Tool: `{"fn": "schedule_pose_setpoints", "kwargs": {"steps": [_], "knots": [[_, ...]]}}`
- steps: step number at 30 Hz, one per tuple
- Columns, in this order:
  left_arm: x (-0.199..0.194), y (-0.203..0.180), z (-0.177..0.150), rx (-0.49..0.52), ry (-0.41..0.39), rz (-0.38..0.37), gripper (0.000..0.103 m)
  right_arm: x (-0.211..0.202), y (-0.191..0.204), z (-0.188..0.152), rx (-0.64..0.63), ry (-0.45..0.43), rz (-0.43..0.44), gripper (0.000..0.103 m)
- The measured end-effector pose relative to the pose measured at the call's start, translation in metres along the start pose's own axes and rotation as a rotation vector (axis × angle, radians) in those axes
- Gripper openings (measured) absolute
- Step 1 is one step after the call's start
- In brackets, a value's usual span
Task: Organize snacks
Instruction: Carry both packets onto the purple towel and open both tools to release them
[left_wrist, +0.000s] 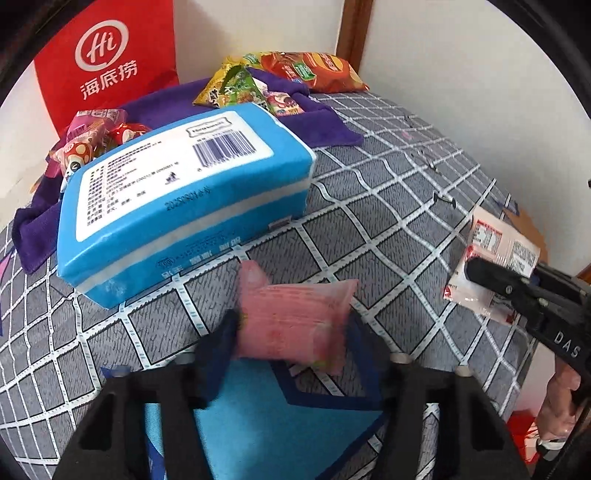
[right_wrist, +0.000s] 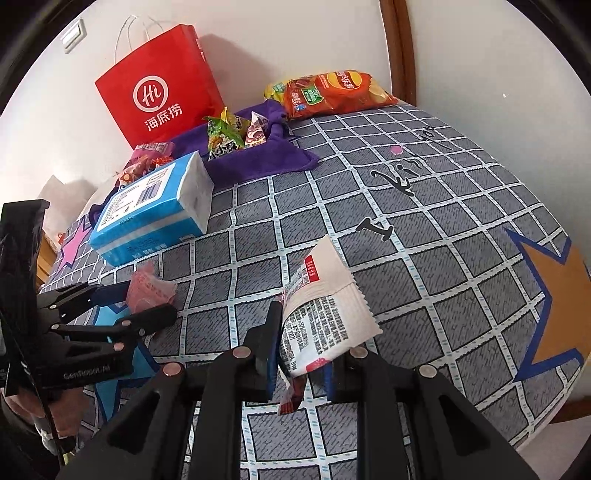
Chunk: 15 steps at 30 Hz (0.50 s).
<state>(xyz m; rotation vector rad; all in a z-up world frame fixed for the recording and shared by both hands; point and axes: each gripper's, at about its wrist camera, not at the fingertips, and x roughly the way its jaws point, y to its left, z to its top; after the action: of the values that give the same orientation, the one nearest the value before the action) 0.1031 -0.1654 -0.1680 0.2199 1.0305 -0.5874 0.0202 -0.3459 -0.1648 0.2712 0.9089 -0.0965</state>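
Observation:
A small pink snack packet (left_wrist: 295, 317) lies on the grey checked tablecloth (left_wrist: 388, 206), and my left gripper (left_wrist: 291, 326) is shut on it, one finger pressing each side. From the right wrist view the same gripper (right_wrist: 149, 301) and pink packet (right_wrist: 147, 290) sit at the left. My right gripper (right_wrist: 310, 332) is shut on a white snack packet (right_wrist: 325, 295) with red print, held upright just above the cloth. In the left wrist view the white packet (left_wrist: 495, 243) and the right gripper (left_wrist: 474, 267) are at the right edge.
A blue tissue pack (left_wrist: 177, 199) lies just behind the pink packet. Behind it, a purple cloth (right_wrist: 258, 162) carries green snack bags (right_wrist: 225, 136) and small pink packets (left_wrist: 88, 136). An orange chips bag (right_wrist: 332, 92) and a red paper bag (right_wrist: 159, 85) stand by the wall.

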Motion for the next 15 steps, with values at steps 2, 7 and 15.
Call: {"fn": "schedule_pose_setpoints", "kwargs": {"steps": [2,7,15], "knots": [[-0.002,0.004,0.001,-0.022,0.006,-0.031,0.046,-0.003,0.002,0.002,-0.009,-0.005,-0.007,0.019],[-0.018,0.008,-0.001,-0.011,-0.019,-0.027,0.039,-0.013,0.010,0.011,-0.021,-0.019,-0.002,0.019],[-0.062,0.030,0.002,-0.035,-0.093,-0.004,0.039,-0.031,0.034,0.037,-0.049,-0.055,0.009,0.019]]}}
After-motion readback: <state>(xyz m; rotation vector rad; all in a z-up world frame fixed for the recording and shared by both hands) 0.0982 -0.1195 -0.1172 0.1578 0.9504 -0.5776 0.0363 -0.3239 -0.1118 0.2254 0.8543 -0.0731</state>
